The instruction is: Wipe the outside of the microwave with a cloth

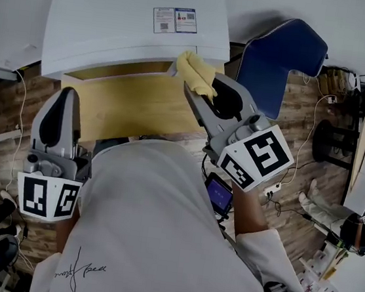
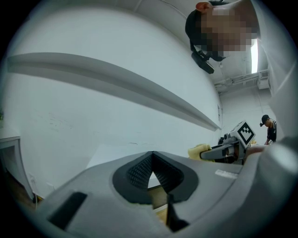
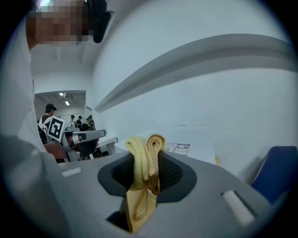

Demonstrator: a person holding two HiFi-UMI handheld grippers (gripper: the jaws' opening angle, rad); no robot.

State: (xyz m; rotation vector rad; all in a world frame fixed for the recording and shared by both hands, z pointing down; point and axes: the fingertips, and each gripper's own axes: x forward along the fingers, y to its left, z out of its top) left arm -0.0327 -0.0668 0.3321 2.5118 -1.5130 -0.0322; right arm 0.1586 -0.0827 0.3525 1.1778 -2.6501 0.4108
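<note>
The white microwave (image 1: 131, 23) stands on a light wooden cabinet (image 1: 134, 106) at the top of the head view. My right gripper (image 1: 191, 77) is shut on a folded yellow cloth (image 1: 195, 69), which it holds at the microwave's front right corner. In the right gripper view the cloth (image 3: 144, 160) sticks up between the pads, with the microwave's top (image 3: 186, 146) behind it. My left gripper (image 1: 66, 95) hangs lower left, in front of the cabinet and apart from the microwave. Its pads (image 2: 139, 172) meet at the tips with nothing between them. The left gripper view also shows the cloth (image 2: 199, 151).
A blue chair (image 1: 279, 58) stands right of the microwave. Cables, a black stand (image 1: 332, 140) and clutter cover the wooden floor at the right. A small screen device (image 1: 219, 194) hangs at the person's waist. People stand far off (image 3: 46, 116).
</note>
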